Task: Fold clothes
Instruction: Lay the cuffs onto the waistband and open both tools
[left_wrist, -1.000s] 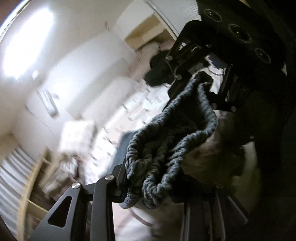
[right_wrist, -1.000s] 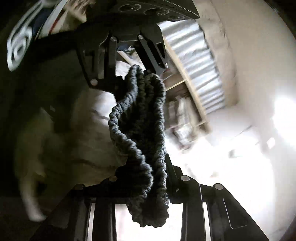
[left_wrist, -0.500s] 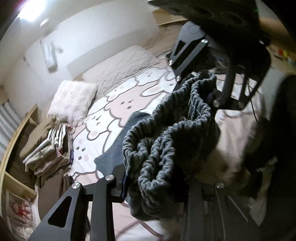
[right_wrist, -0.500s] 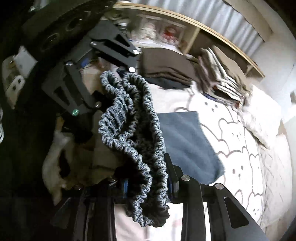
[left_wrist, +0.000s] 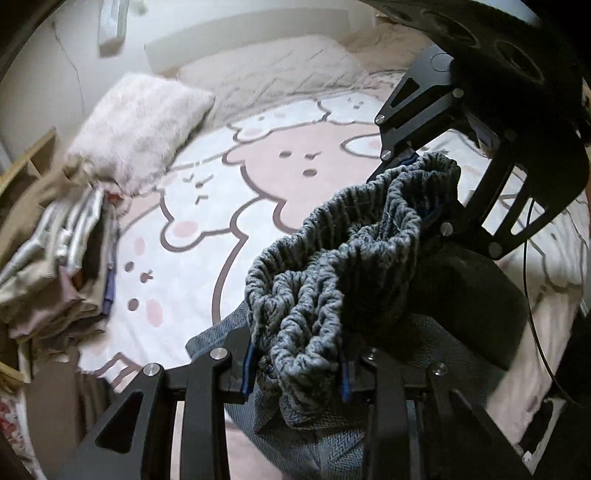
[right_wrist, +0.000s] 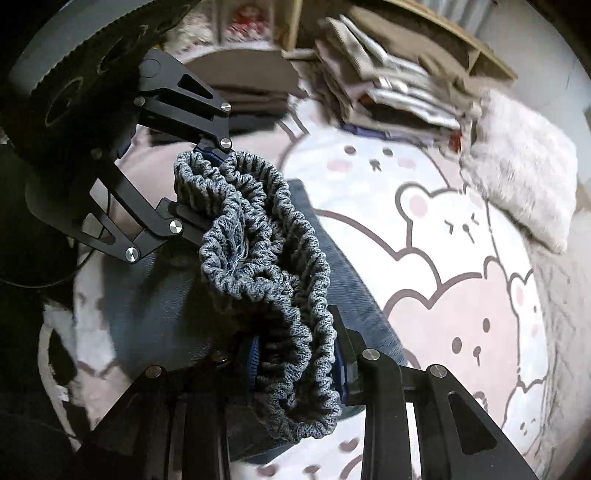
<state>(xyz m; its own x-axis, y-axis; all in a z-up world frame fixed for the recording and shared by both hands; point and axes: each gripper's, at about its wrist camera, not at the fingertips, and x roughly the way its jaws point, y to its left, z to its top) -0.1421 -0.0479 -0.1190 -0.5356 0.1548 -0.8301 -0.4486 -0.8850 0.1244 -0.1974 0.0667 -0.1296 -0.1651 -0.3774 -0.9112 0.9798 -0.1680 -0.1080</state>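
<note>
Grey trousers (left_wrist: 343, 266) held up by the gathered waistband, over the bed.

Left gripper (left_wrist: 295, 373) and right gripper (right_wrist: 299, 354) each pinch one end, jaws nearly closed; the legs hang onto the bear-print sheet (left_wrist: 207, 192), near stacked clothes (right_wrist: 391, 85).

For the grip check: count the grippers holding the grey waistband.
2: the left gripper clamps one end of the grey waistband, the right gripper clamps the other end.

Dim, blurred edges, fisheye warp

Blue-grey ribbed garment (left_wrist: 343, 266), pink-and-white bear-print bedspread (left_wrist: 207, 206) (brown outlines), fluffy white pillow (left_wrist: 140, 125).
</note>
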